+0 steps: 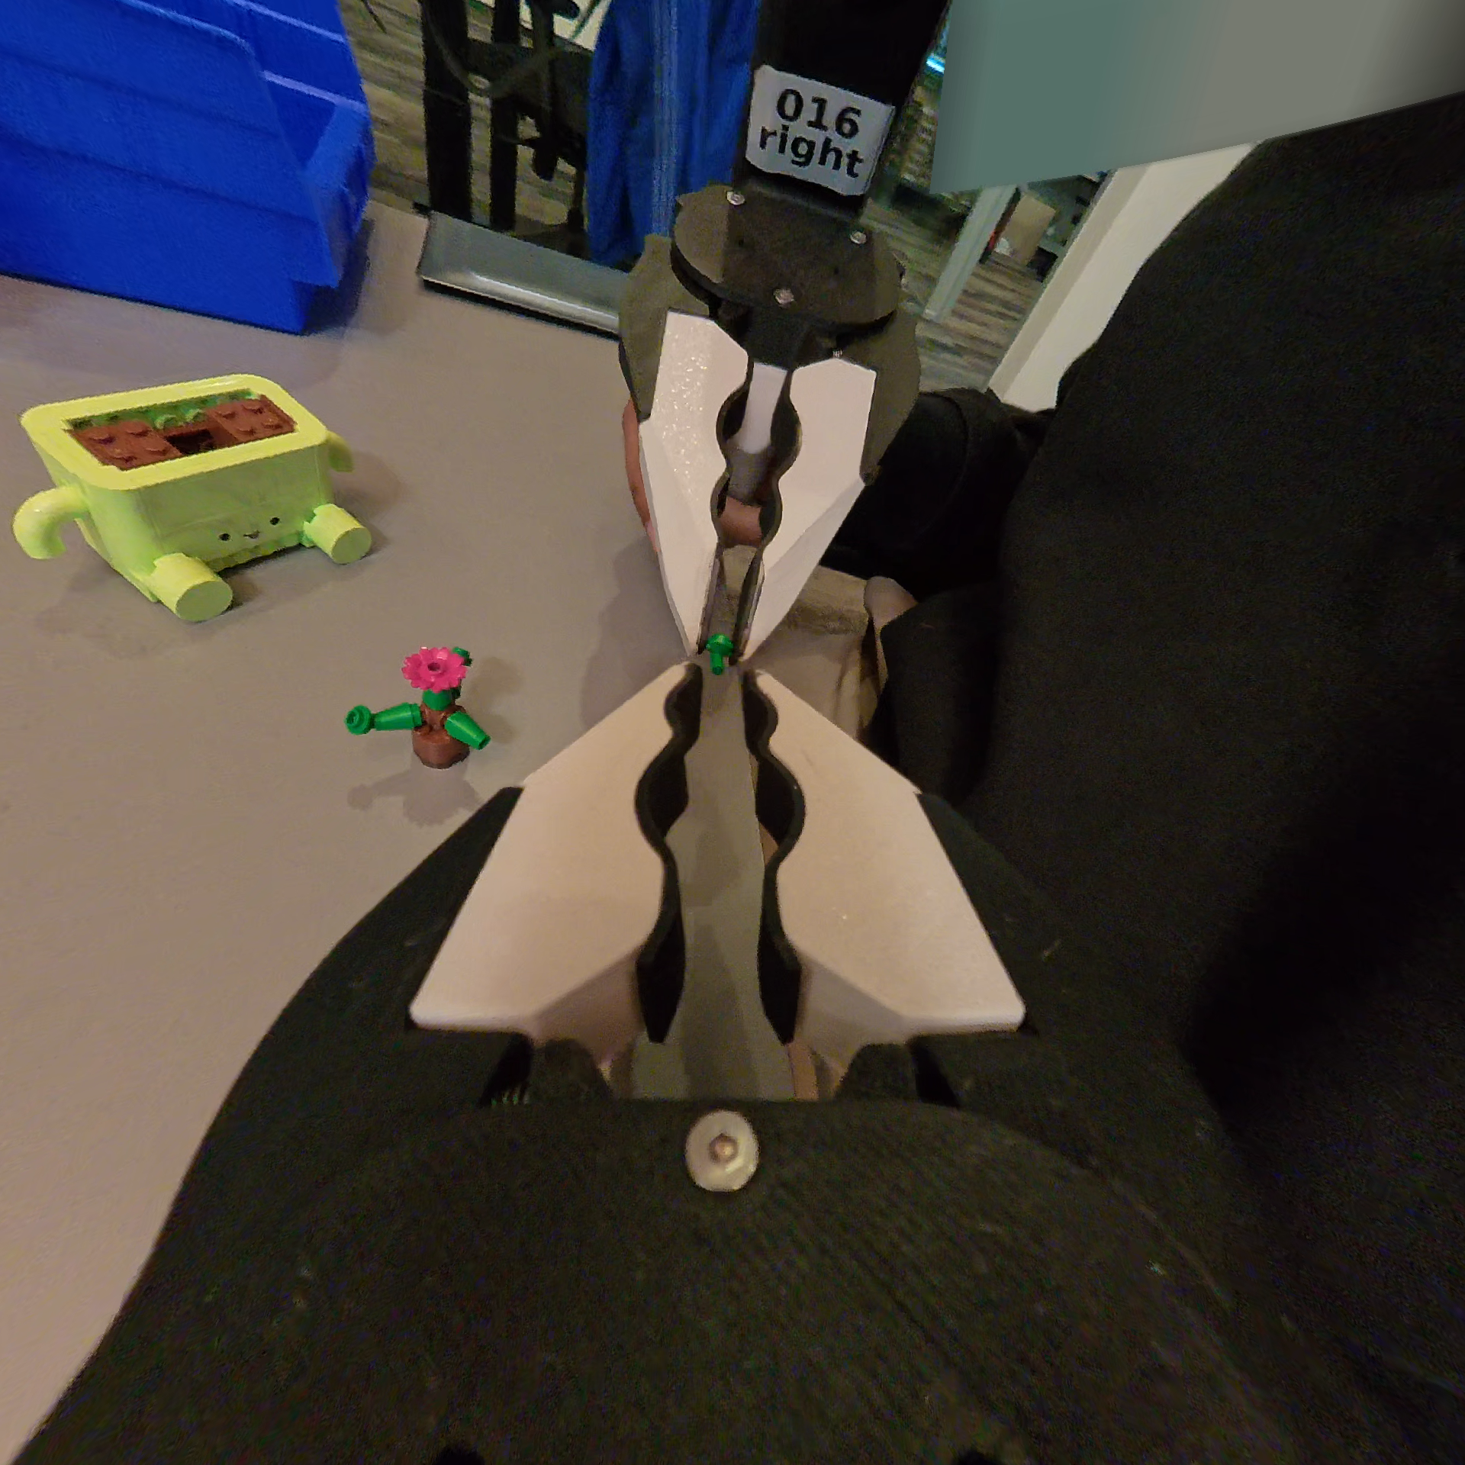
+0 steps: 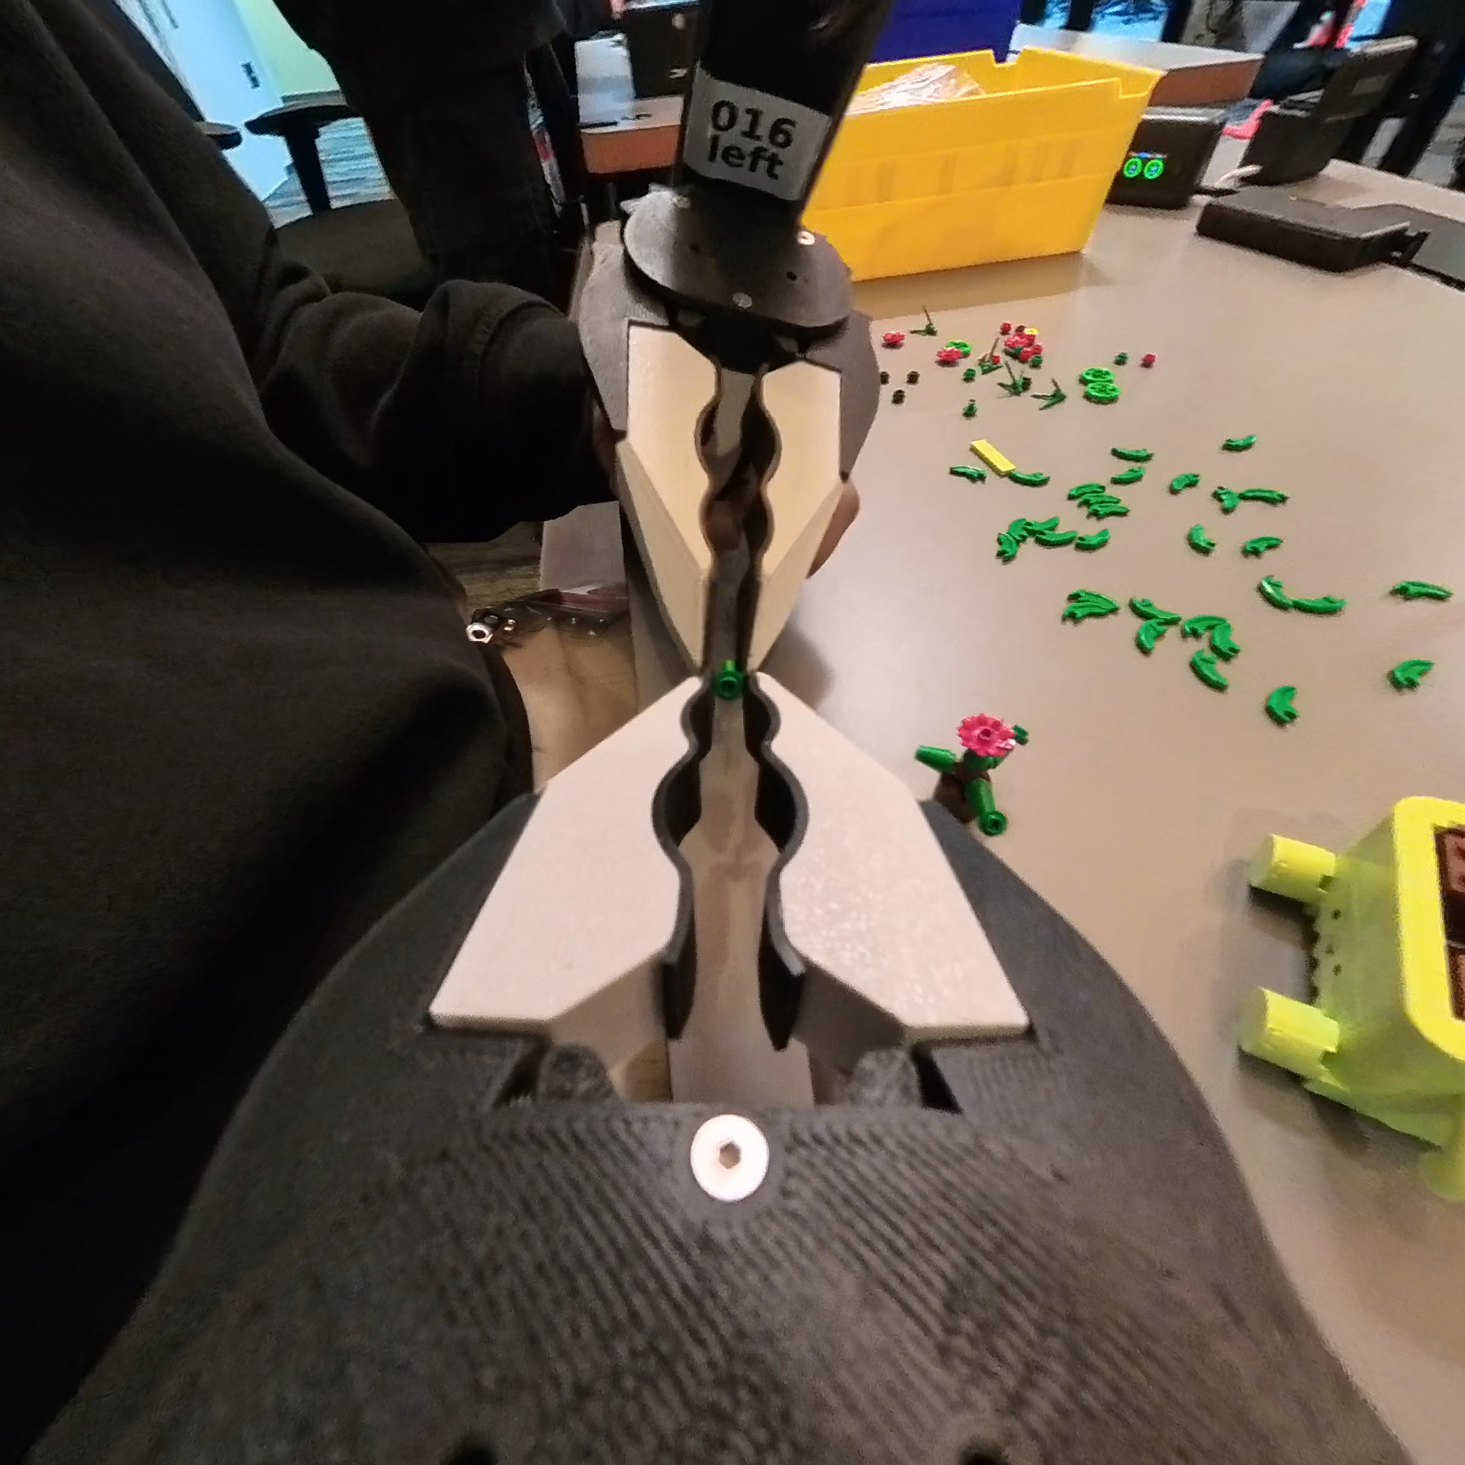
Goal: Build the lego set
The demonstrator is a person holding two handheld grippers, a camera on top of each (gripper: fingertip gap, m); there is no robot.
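My two grippers meet tip to tip above the counter's point(image 2: 991, 650) near edge. My right gripper point(image 2: 723, 688) pinches a tiny green lego piece point(image 2: 726, 683); my left gripper point(image 1: 720, 672) stands narrowly open just beside it.

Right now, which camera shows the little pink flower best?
The left wrist view. There the pink flower stands in the open on the grey table, sharp and seen from above, with its green stem pieces clear. The right wrist view shows the same flower smaller and blurrier.
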